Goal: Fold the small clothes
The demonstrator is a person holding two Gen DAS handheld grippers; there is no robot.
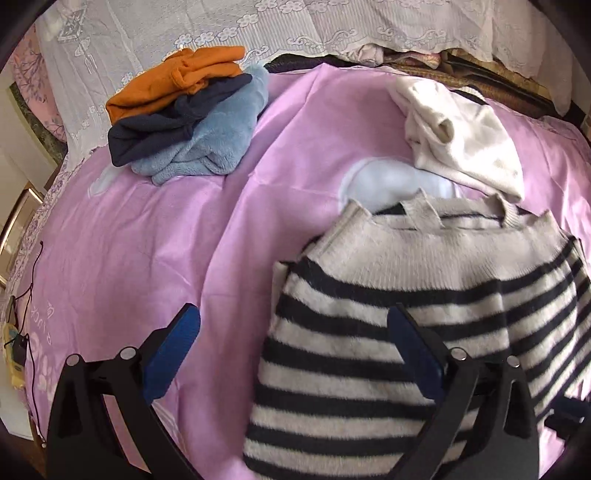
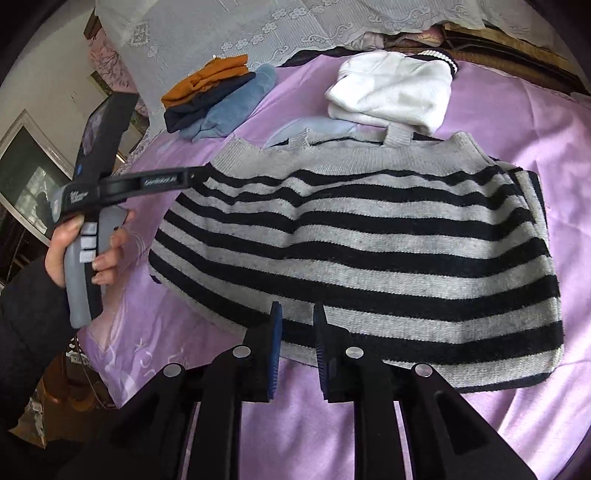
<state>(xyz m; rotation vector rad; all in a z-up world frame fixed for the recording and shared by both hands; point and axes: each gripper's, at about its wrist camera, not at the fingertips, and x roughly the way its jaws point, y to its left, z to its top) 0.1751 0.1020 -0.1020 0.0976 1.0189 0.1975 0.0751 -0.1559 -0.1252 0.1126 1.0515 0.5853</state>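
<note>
A grey and black striped sweater (image 2: 369, 240) lies flat on the pink sheet (image 2: 535, 110), neck away from me. My right gripper (image 2: 297, 314) hovers over its near hem. Its blue pads stand a narrow gap apart with no cloth pinched between them, so it is open. In the left wrist view the sweater (image 1: 388, 295) fills the lower right. My left gripper (image 1: 295, 321) is open wide, with its right finger over the sweater's left side and its left finger over the bare sheet (image 1: 147, 240). In the right wrist view a hand (image 2: 59, 254) holds that gripper's handle at the sweater's left shoulder.
A folded pile of orange, navy and light blue clothes (image 1: 184, 122) sits at the back left. A crumpled white garment (image 1: 461, 136) lies just beyond the sweater's neck. Lace bedding (image 1: 184, 29) lines the back. A thin black cable (image 1: 33, 273) trails at the bed's left edge.
</note>
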